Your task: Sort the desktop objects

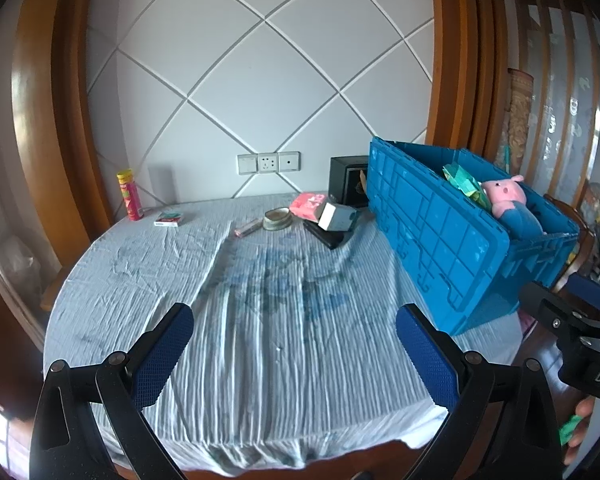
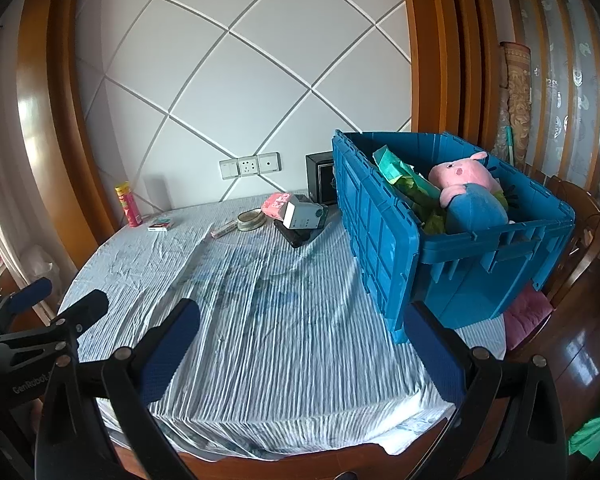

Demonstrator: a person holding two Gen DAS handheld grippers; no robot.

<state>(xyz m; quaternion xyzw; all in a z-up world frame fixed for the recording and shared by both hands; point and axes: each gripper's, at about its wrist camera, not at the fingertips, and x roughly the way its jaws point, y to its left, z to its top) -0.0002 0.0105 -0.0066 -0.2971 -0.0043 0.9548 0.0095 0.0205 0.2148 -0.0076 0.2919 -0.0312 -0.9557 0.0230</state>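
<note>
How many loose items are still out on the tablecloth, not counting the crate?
7: yellow-red tube and small card box far left; stick, round tin, pink packet, white box on a black case. Others may be hidden.

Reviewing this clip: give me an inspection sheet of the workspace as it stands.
Surface: round table under a wrinkled striped tablecloth; near half bare.
Job's things: blue crate at the right, holding a pink plush pig and green packets. Loose at the far side: red tube, card pack, round tin, pink packet, small white box.
Clutter: black box by the wall.
Grippers: left gripper and right gripper both open, empty, above the near edge.
Cables: nothing seen.
Surroundings: panelled wall, wall sockets, wooden chair.
</note>
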